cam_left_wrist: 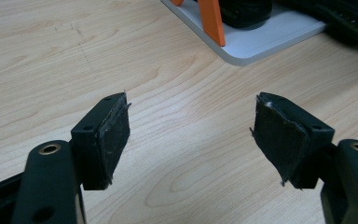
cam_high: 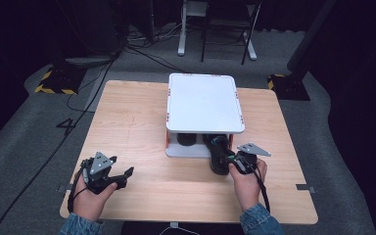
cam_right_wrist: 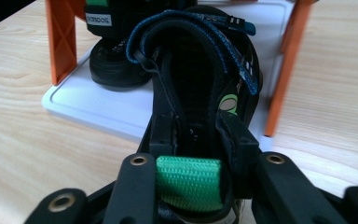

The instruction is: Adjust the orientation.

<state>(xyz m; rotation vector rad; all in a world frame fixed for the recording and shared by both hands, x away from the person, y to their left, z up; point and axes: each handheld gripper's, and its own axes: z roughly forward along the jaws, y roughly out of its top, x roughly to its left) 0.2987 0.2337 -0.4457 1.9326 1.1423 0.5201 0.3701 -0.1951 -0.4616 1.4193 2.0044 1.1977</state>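
Observation:
A black shoe (cam_high: 219,155) with blue-edged straps and a green heel loop lies with its toe under the white shelf rack (cam_high: 203,103) and its heel out over the table. My right gripper (cam_high: 233,161) is shut on that heel; in the right gripper view its jaws (cam_right_wrist: 198,135) clamp the heel collar of the shoe (cam_right_wrist: 200,60), the green loop (cam_right_wrist: 189,179) between them. A second black shoe (cam_right_wrist: 116,60) stands on the rack's lower tray (cam_right_wrist: 93,105). My left gripper (cam_high: 122,171) rests at the table's front left, open, with bare wood between its pads (cam_left_wrist: 112,140).
The rack has orange legs (cam_right_wrist: 60,42) and a bare white top, and stands at the middle back of the wooden table (cam_high: 127,122). Its tray corner (cam_left_wrist: 256,44) lies ahead of the left gripper. Cables and chair legs are on the floor behind.

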